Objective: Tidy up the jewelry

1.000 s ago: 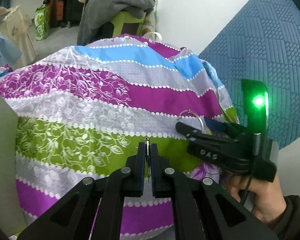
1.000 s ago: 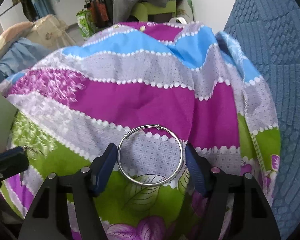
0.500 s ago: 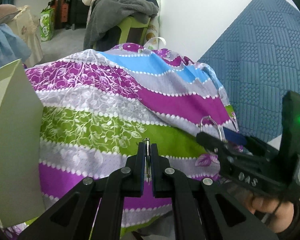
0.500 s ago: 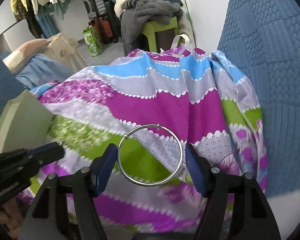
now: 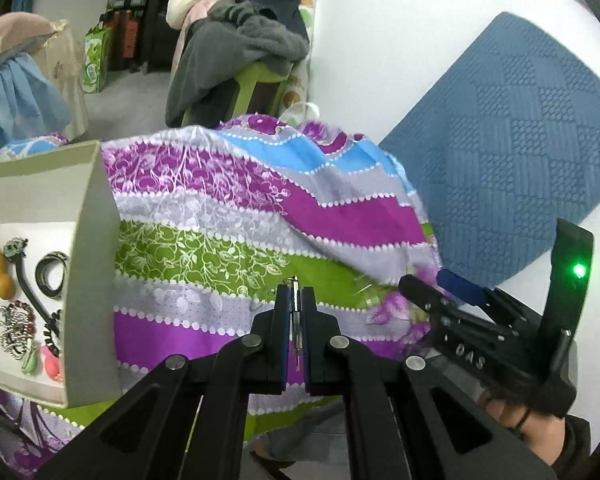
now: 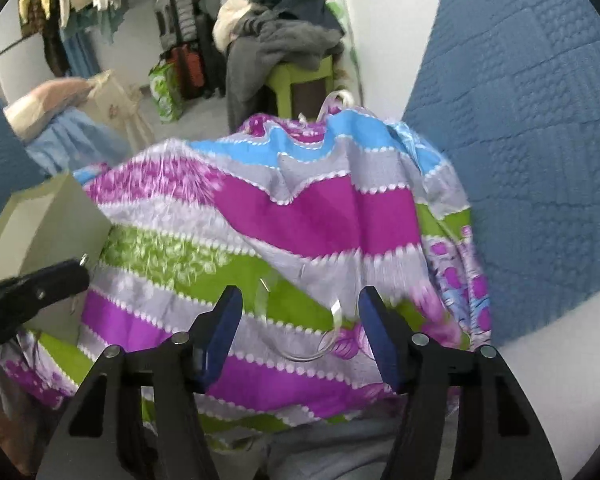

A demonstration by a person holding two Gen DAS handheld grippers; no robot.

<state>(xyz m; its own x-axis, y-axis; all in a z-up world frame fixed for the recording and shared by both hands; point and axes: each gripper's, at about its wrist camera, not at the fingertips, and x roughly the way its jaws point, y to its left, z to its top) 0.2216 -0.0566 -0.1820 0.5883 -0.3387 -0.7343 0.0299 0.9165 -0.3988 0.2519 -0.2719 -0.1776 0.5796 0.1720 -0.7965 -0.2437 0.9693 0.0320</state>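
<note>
Holding two pieces beside the box [image 5: 92, 280] | left gripper [image 5: 296, 286] pinched tight on a thin silver pin [image 5: 295, 312], just right of the box | right gripper [image 6: 300, 312] further right, jaws just been closing, blurry bangle [image 6: 300, 354] between them, can't tell if it's gripped | risk: loose bangle slips out onto the striped cloth [image 5: 220, 248] short of the box

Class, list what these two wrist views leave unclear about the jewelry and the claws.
- Bangle, right view: motion blur; grip by right claw unclear.
- Bangle, left view: hidden behind the right claw.
- Pin in shut left claw, left view: too thin to identify.
- Box contents, left view: cut off by the edge, small.
</note>
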